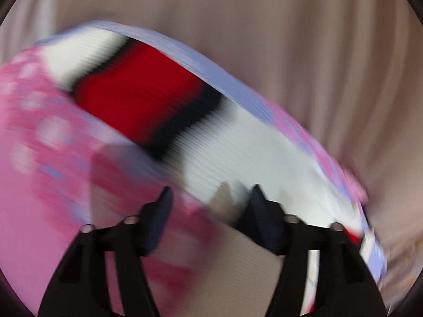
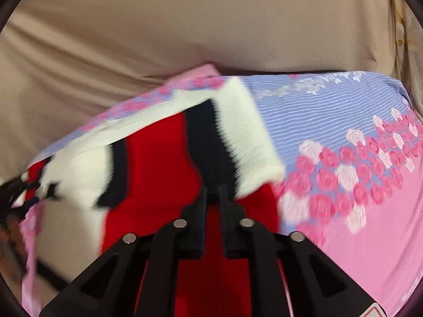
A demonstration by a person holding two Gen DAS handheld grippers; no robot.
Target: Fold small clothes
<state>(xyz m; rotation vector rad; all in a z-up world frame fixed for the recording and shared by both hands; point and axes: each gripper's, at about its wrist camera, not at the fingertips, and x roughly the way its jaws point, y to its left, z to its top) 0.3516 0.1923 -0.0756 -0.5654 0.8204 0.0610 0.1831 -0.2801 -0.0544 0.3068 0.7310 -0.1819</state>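
Note:
A small knit garment with red, white and navy bands lies on a pink and blue rose-print sheet. My right gripper is shut on the garment's folded edge at a navy band, and the white and navy part lies doubled over the red. In the blurred left wrist view the garment lies flat ahead. My left gripper stands open just above its white part, and nothing is between the fingers.
Beige cloth with soft creases surrounds the rose-print sheet on the far side and the left. A dark blurred shape sits at the left edge of the right wrist view.

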